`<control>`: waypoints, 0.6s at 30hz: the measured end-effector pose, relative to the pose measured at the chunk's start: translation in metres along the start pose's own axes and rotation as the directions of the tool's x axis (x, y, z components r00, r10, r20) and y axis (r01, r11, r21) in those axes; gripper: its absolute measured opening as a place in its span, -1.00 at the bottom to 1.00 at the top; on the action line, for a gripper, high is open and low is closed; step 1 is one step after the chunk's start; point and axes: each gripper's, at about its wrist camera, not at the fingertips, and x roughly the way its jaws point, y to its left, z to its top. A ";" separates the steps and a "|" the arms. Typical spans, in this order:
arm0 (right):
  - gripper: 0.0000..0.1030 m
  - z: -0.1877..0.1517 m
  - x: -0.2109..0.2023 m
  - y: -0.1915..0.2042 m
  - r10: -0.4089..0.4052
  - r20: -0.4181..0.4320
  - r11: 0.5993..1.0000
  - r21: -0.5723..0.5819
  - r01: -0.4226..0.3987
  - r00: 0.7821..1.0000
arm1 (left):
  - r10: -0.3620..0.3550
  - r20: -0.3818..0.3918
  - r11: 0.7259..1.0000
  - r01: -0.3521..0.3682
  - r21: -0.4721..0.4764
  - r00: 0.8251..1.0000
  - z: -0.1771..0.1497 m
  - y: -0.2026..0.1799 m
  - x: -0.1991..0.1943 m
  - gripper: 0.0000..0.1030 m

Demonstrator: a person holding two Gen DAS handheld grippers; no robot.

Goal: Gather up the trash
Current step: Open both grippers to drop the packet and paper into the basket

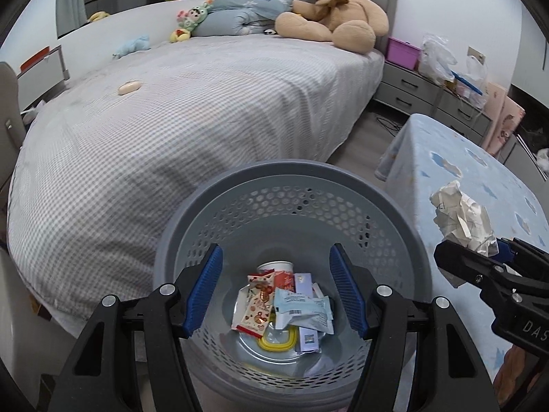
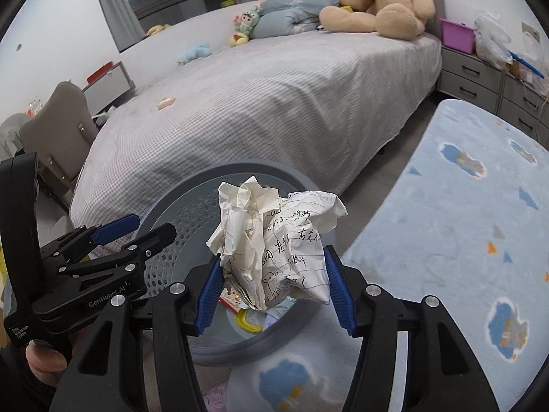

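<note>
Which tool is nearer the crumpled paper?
Right. The right tool is shut on the crumpled paper, holding it above the bin's rim. The left tool is open over the bin, beside the paper and not touching it.

At the bottom of the frame, my left gripper [image 1: 276,288] hangs spread wide and empty above a grey perforated basket [image 1: 240,185] holding snack wrappers [image 1: 260,304] and a paper cup [image 1: 276,267]. At right, my right gripper [image 1: 494,249] pinches a crumpled paper ball [image 1: 459,214].
</note>
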 end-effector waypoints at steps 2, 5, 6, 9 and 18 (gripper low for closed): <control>0.11 0.001 0.004 0.004 0.009 -0.007 1.000 -0.011 -0.009 1.000 | 0.012 0.002 1.000 -0.012 -0.013 1.000 -0.001 0.006 -0.002 0.21; 0.16 0.003 0.007 0.008 0.014 -0.005 1.000 -0.025 -0.014 1.000 | 0.020 0.004 1.000 -0.020 -0.024 1.000 -0.001 0.011 -0.004 0.21; 0.22 0.004 0.008 0.009 0.015 -0.003 1.000 -0.027 -0.015 1.000 | 0.021 0.003 0.999 -0.021 -0.027 1.000 -0.001 0.013 -0.005 0.21; 0.41 0.006 0.006 0.012 0.017 0.010 0.999 -0.030 -0.017 1.000 | 0.026 -0.001 0.999 -0.026 -0.037 1.000 -0.001 0.016 -0.005 0.24; 0.42 0.005 0.001 0.011 0.008 0.020 1.000 -0.023 -0.008 1.000 | 0.042 0.009 0.998 -0.042 -0.048 0.999 -0.002 0.018 -0.012 0.34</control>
